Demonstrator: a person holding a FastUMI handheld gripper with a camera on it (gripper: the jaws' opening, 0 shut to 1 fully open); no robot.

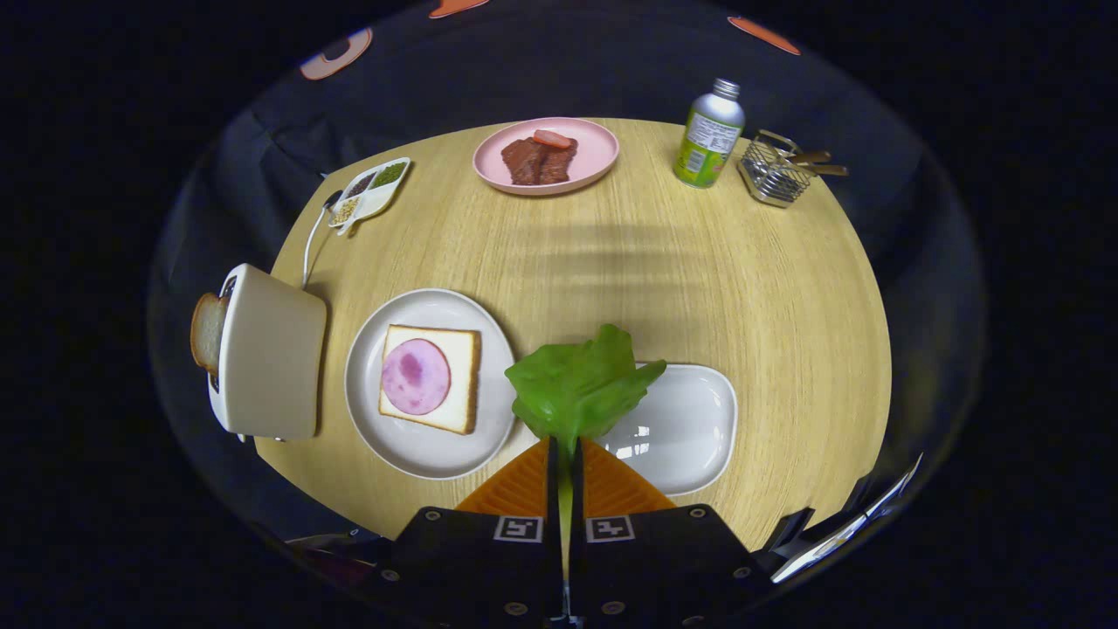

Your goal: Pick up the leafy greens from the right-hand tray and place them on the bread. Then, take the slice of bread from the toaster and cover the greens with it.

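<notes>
While the leafy greens (581, 383) are clamped between the two fingers of the gripper (565, 450), which are pressed together on the stem end, the first pick-up can be judged done and the placing not yet done. The leaf is held raised above the table (699, 262), over the gap between the right-hand tray (690, 437) and the white plate (419, 445), so that part of the tray's near-left corner is hidden by it. Nothing else is seen on the tray's glossy white surface. The greens are seen as one bright green, crinkled leaf with a paler stalk running down between the fingers; a light, floppy thing is suggested.

Left of the greens, on the plate, the bread (432, 377) is laid flat with a round pink slice of ham (416, 376) on top; no greens are on it. Further left of the plate the toaster (266, 354) is stood, with the slice of bread (208, 332) poking out of its slot, untouched. Both the laying of the leaf and the covering are therefore left.

Beyond the greens, across the table, a pink plate (594, 157) with brown pieces of meat, a divided dish (370, 190) of seasonings, a bottle (709, 135) and a wire basket (773, 170) are set.
</notes>
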